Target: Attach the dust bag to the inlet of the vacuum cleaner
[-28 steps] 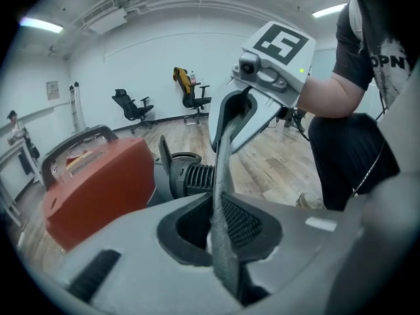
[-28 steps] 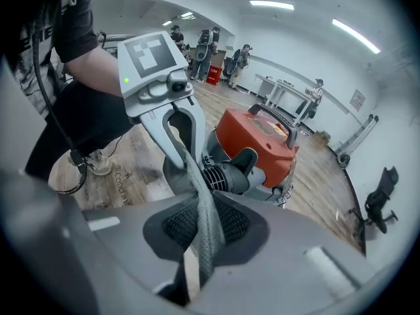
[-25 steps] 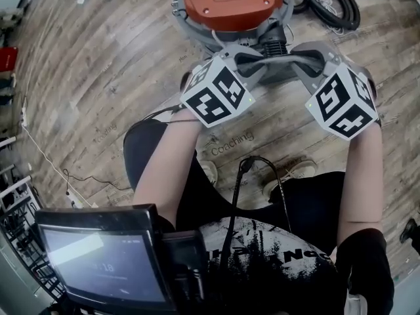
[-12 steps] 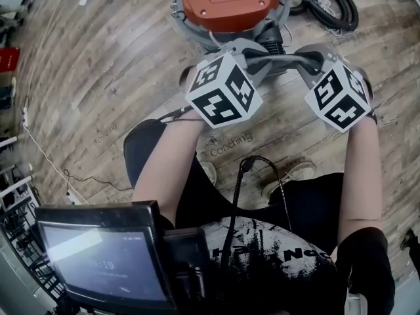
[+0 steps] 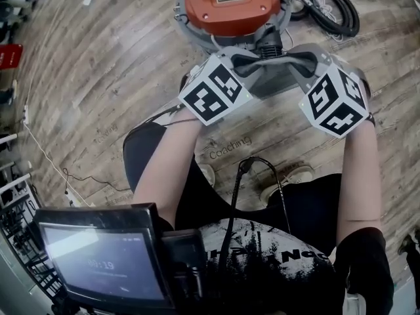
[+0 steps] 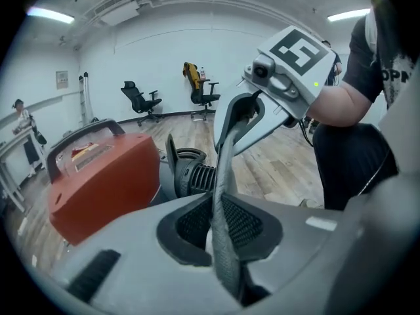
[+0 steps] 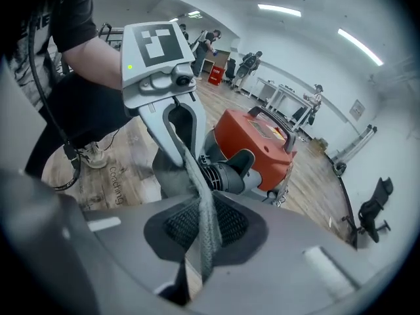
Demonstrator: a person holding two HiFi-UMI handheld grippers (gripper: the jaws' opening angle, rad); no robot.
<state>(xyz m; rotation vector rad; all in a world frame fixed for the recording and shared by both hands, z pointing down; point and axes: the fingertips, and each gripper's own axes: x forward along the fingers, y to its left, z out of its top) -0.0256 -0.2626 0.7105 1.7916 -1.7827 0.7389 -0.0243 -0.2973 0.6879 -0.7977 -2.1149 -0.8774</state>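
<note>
I am holding the dust bag [image 5: 272, 79] just before the vacuum [image 5: 230, 5]'s inlet [image 6: 197, 176], right gripper [image 7: 200, 235] clamping its rim, left gripper [image 6: 222, 241]'s jaws opening on it; that loosening grip could let the fabric slip.

**Dust bag stretched taut before vacuum inlet**

A grey fabric dust bag [image 5: 272, 77] hangs between the left gripper [image 6: 220, 238] and the right gripper [image 7: 200, 231]. Each is clamped on one end of its upper edge, which is drawn into a thin, taut band. The orange vacuum cleaner [image 5: 230, 4] stands upright on the wooden floor [image 5: 98, 77] just beyond, with a carry handle on top. Its black ribbed inlet [image 5: 273, 43] juts from the side facing the bag, close to the band; whether the two touch cannot be told.
</note>
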